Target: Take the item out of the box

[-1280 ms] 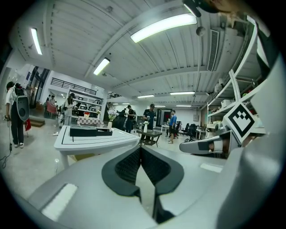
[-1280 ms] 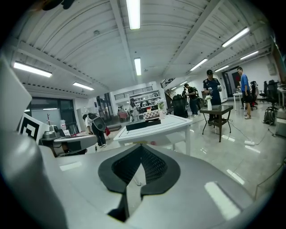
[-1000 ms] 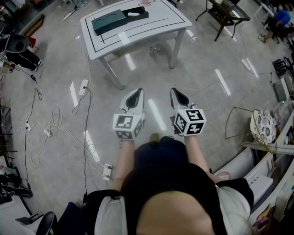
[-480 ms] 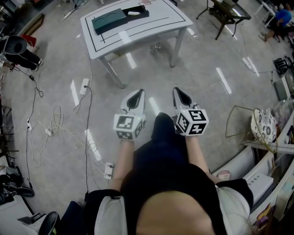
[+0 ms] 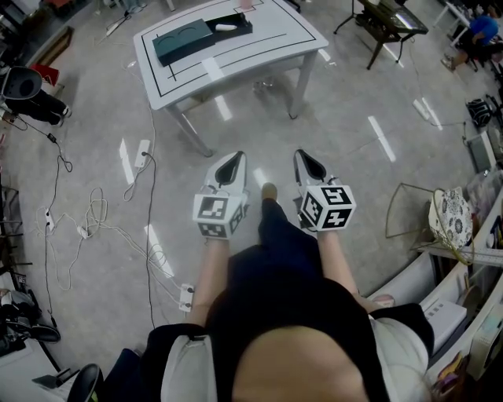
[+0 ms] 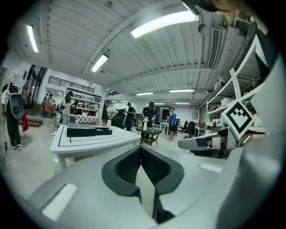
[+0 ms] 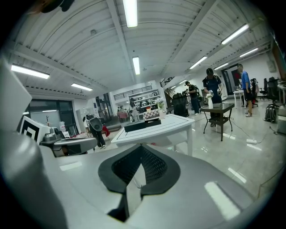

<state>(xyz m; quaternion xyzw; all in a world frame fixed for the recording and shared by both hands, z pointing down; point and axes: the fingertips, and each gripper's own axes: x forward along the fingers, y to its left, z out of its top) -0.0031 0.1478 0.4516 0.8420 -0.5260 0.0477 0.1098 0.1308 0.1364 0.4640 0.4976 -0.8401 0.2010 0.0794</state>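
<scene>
Nearest the camera, the person's two bare forearms reach out over a pale, glossy floor [image 5: 346,141], one tong in each hand. The left gripper [image 5: 234,160] has its jaws pressed together with nothing between them, and its own view shows the ribbed black pads meeting at the tip. The right gripper [image 5: 308,159] is the same, with pads closed on each other and empty. Each carries a marker cube, the left cube [image 5: 218,217] and the right cube [image 5: 326,208], printed with bold black-and-white square codes rather than letters. One shoe tip [image 5: 269,190] shows on the floor between the tongs.

Left of them, white cables [image 5: 86,224] and a power strip [image 5: 142,151] lie on the floor.

Well ahead stands a white table [image 5: 271,35] with a black rectangle outlined on its top. On its far left part sits a dark green box [image 5: 182,41], and a black tray [image 5: 240,22] touching it holds a small white item [image 5: 225,27]. Any print on these is too small to read.

Farther right, a dark side table [image 5: 387,20] stands.
</scene>
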